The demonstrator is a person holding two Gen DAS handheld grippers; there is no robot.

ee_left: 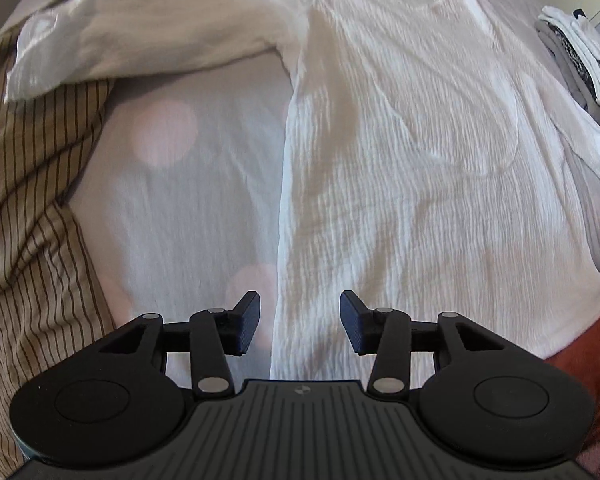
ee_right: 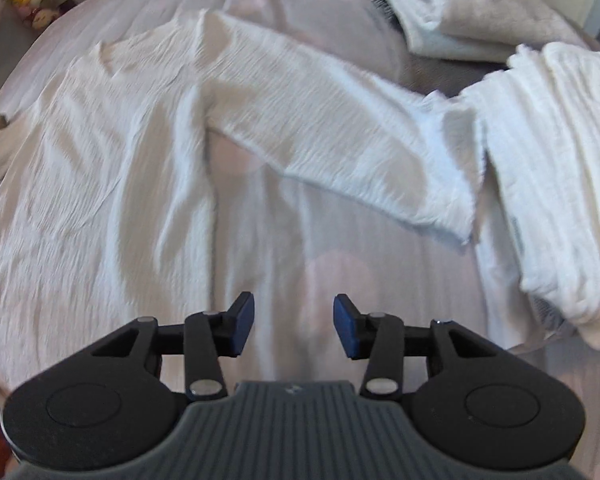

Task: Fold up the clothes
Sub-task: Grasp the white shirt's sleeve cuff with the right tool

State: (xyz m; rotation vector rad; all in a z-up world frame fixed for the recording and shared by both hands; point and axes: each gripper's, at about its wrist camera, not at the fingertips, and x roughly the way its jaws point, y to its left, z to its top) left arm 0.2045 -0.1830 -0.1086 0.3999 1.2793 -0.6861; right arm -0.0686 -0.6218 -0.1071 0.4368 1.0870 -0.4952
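A white crinkled long-sleeved top (ee_left: 400, 140) lies spread flat on a pale sheet with pink dots (ee_left: 188, 184). In the left wrist view one sleeve (ee_left: 140, 36) stretches out to the upper left. My left gripper (ee_left: 300, 322) is open above the top's left bottom edge, nothing between its pads. In the right wrist view the same top (ee_right: 100, 168) fills the left side and its other sleeve (ee_right: 340, 140) lies slanting to the right. My right gripper (ee_right: 294, 326) hangs open over the top's right side near the hem, and it is empty.
A brown-striped pillow (ee_left: 28, 208) lies at the left. Folded white and grey clothes (ee_left: 576, 56) are stacked at the far right of the bed, also seen as a pile of white clothes (ee_right: 552, 184) beside the sleeve cuff. An orange-red cloth (ee_left: 596, 344) borders the near edge.
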